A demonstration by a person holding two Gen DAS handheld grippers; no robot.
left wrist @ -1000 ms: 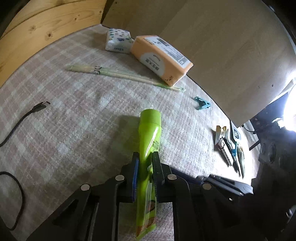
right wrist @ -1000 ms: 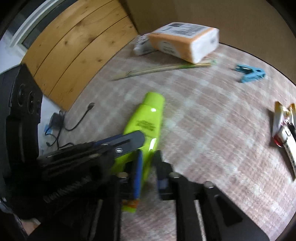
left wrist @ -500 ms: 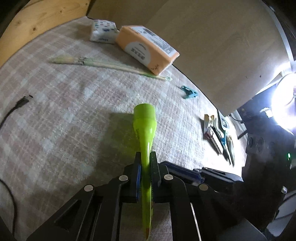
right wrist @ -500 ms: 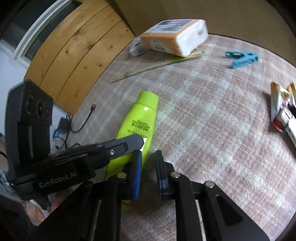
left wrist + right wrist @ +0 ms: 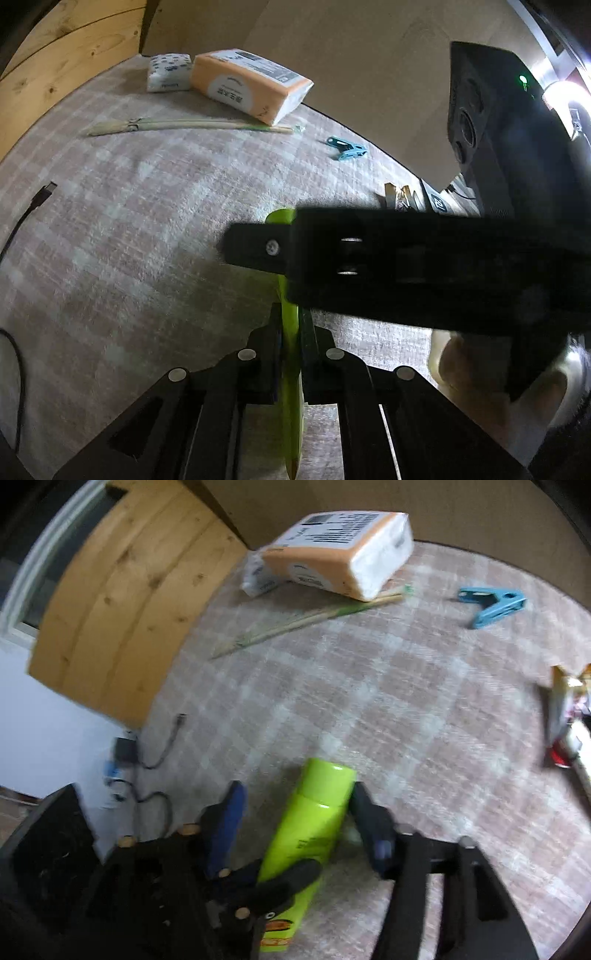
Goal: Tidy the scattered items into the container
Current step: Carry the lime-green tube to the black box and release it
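Checked cloth covers the worktop, and most of the clutter lies loose on it. Nearest, the left tongs are pinching the flat tail of a green tube, while the right tongs, which have just been opening, straddle its cap end without pressing. Farther off lie a blue peg, chopsticks and a tissue pack. No container is in view, so the tidying looks barely begun.
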